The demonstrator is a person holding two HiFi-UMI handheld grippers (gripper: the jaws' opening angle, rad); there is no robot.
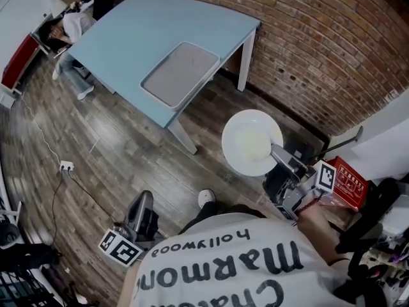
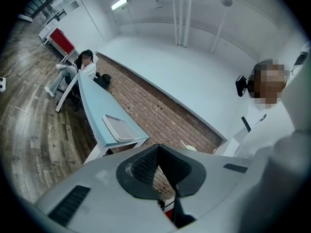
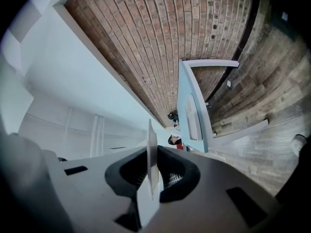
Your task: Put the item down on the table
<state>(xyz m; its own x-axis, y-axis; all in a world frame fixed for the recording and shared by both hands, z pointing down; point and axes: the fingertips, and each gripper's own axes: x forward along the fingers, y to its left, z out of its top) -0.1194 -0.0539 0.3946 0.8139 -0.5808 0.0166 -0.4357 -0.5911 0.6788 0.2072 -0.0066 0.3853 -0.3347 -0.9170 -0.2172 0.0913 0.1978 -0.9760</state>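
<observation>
While the right gripper [image 1: 279,152] pinches the white plate [image 1: 246,139] well away from the blue table [image 1: 147,24] and the left gripper [image 1: 144,204] is squeezed together on nothing, the plate is not yet put down, I think.

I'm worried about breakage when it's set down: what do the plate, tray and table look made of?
Plate: white, smooth, slightly glossy, thin-edged; ceramic or melamine, cannot tell which.
Tray: pale grey, matte, rounded raised rim; probably moulded plastic.
Table: even light-blue matte top with a thin straight edge; likely painted or laminated board.
</observation>
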